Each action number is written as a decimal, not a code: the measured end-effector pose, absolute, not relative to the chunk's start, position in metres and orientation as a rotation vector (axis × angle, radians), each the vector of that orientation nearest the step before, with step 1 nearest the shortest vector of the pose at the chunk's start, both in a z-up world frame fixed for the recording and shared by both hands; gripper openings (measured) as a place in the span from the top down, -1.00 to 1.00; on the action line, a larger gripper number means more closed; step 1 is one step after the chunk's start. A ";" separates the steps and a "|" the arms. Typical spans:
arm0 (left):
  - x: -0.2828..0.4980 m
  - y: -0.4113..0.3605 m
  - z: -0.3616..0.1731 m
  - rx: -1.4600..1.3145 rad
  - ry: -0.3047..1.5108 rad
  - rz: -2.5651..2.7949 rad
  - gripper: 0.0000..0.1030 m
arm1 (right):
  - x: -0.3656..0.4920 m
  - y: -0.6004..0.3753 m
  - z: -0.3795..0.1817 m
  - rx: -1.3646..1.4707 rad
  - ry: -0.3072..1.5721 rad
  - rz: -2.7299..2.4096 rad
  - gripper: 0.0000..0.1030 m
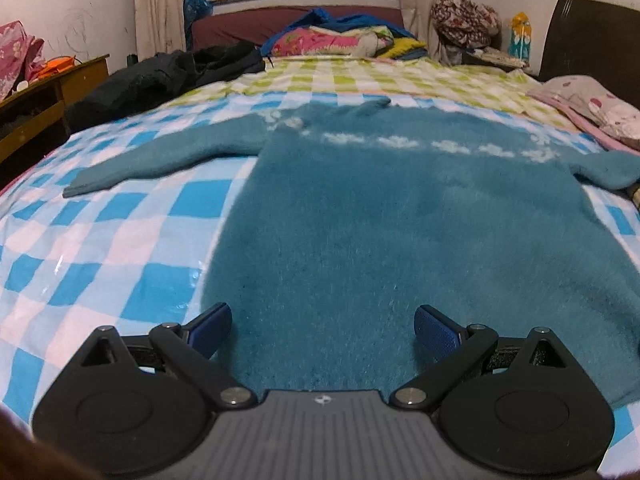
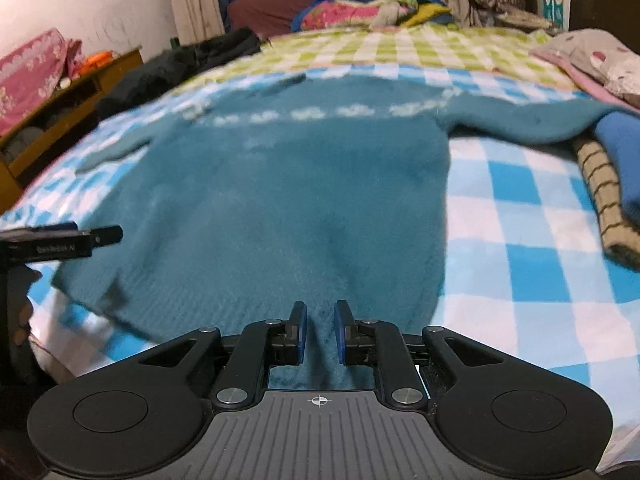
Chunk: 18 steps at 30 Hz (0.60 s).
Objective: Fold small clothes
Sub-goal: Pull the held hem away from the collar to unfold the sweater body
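Note:
A fuzzy teal sweater [image 1: 380,216] with a white pattern across the chest lies flat on the blue-and-white checked sheet [image 1: 120,240], sleeves spread out to both sides. My left gripper [image 1: 322,316] hangs open over the sweater's near left part, pads wide apart with only flat knit under them. In the right wrist view the sweater [image 2: 300,184] fills the middle. My right gripper [image 2: 320,332] is at the hem, its blue pads a narrow gap apart with a ridge of teal knit pinched between them. The left gripper [image 2: 108,236] shows side-on at the left edge.
A black garment [image 1: 160,76] lies at the bed's far left beside a wooden desk [image 1: 44,100]. Colourful bedding [image 1: 340,38] is piled at the back. A pillow [image 1: 592,104] and dark headboard [image 1: 592,40] are on the right. Folded blue and striped clothes [image 2: 608,176] lie under the right sleeve.

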State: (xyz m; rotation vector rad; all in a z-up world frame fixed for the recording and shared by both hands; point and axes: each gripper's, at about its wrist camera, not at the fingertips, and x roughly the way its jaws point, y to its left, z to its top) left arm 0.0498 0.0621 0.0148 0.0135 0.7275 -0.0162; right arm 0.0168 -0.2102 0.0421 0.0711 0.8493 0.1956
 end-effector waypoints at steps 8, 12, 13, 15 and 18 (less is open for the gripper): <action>0.054 0.060 -0.004 0.048 0.765 -0.004 -1.00 | 0.017 -0.216 0.023 0.092 0.914 0.180 0.66; 0.055 0.058 -0.007 0.062 0.760 0.002 -1.00 | 0.016 -0.215 0.021 0.085 0.910 0.185 0.65; 0.054 0.058 -0.008 0.062 0.759 0.002 -1.00 | 0.015 -0.216 0.021 0.090 0.908 0.187 0.65; 0.054 0.058 -0.009 0.067 0.753 0.000 -1.00 | 0.016 -0.218 0.021 0.104 0.904 0.191 0.65; 0.052 0.058 -0.011 0.069 0.739 0.003 -1.00 | 0.014 -0.220 0.020 0.122 0.895 0.196 0.64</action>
